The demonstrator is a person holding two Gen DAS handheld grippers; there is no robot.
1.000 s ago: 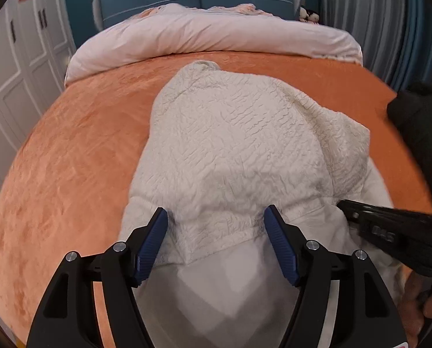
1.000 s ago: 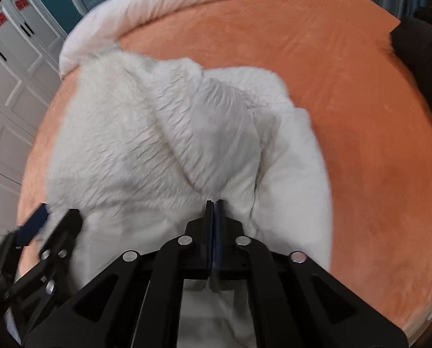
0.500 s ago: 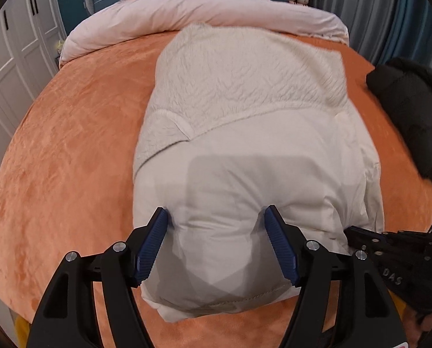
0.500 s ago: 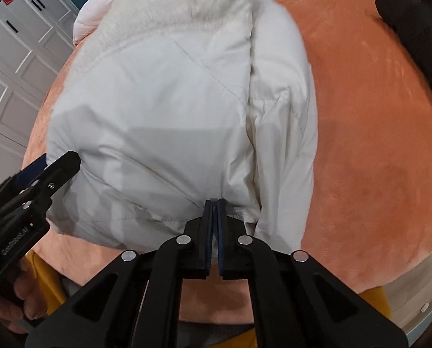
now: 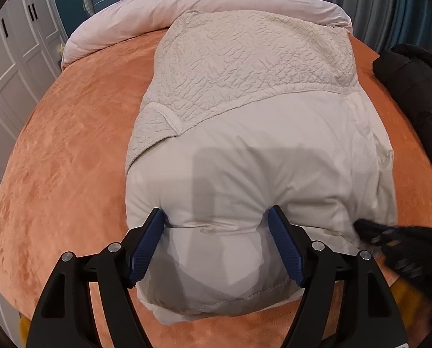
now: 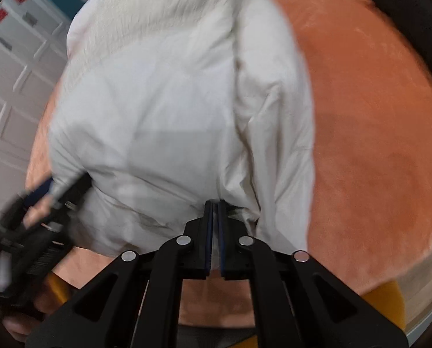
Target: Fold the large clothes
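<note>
Cream coat [image 5: 245, 150] folded on the orange bed cover [image 5: 70, 145], near the foot edge.
Smooth padded shell lies doubled over crinkly textured lining. My left tongs [image 5: 216, 242] straddle a puffy fold at the near hem, jaws spreading. My right tongs [image 6: 214, 226] pinch thin hem fabric, jaws starting to part. Black garment [image 5: 413, 92] lies to the right.

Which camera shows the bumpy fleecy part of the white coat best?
The left wrist view: the coat's bumpy fleece lining lies sharp and whole there. The right wrist view is blurred and shows only a fuzzy strip of it at the top.
</note>
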